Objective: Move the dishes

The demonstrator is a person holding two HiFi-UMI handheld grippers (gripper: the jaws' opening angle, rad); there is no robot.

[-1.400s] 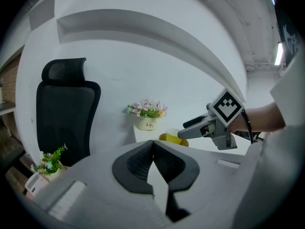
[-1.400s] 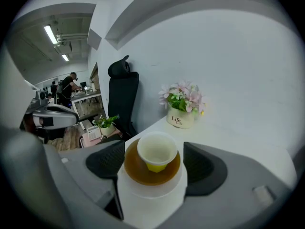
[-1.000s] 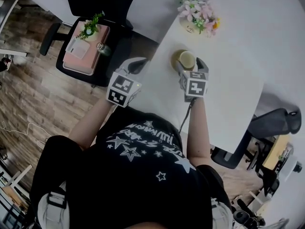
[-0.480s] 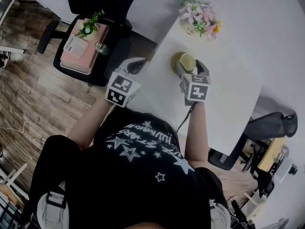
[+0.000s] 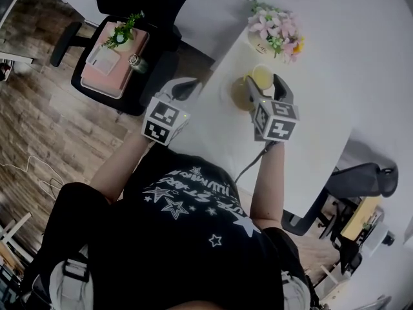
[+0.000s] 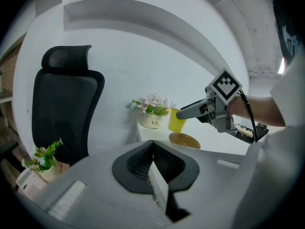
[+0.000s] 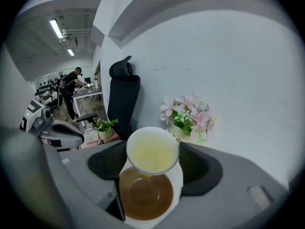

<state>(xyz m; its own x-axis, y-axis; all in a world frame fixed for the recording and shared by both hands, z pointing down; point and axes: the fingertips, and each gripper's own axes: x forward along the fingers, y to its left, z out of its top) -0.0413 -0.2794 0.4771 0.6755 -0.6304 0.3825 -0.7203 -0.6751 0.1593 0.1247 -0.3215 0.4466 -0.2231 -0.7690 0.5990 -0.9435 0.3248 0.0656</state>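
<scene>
The right gripper (image 5: 263, 81) holds a yellow cup (image 7: 151, 150), with one jaw pressed on each side of its wall. The cup hangs clear of the table (image 5: 310, 128), tipped a little toward the camera. The brown saucer (image 7: 145, 194) lies bare just below and behind the jaws. The left gripper (image 6: 152, 149) has its jaws shut together on nothing, and it hovers off the table's near edge, pointing toward the cup.

The main risk is probably the grip itself. The pads meet a smooth, tapering wall, so a quick swing or a loosened squeeze could let the cup slide down and drop onto the saucer. A flower pot (image 5: 274, 28) stands just ahead of the right jaws, and a push forward could knock it. The cup looks empty, though its yellow inside makes this hard to tell. Any liquid in it would spill at this tilt. The saucer also lies near the table's left edge, where a careless nudge could send it over.

The table is plain, white and smooth, set against a white wall. A black chair (image 6: 66, 104) stands ahead of the left jaws, with a pink box (image 5: 116, 50) and a small plant on its seat. The floor (image 5: 32, 108) is dark wood. Far to the right jaws' left, a person (image 7: 71, 87) works at a desk.
</scene>
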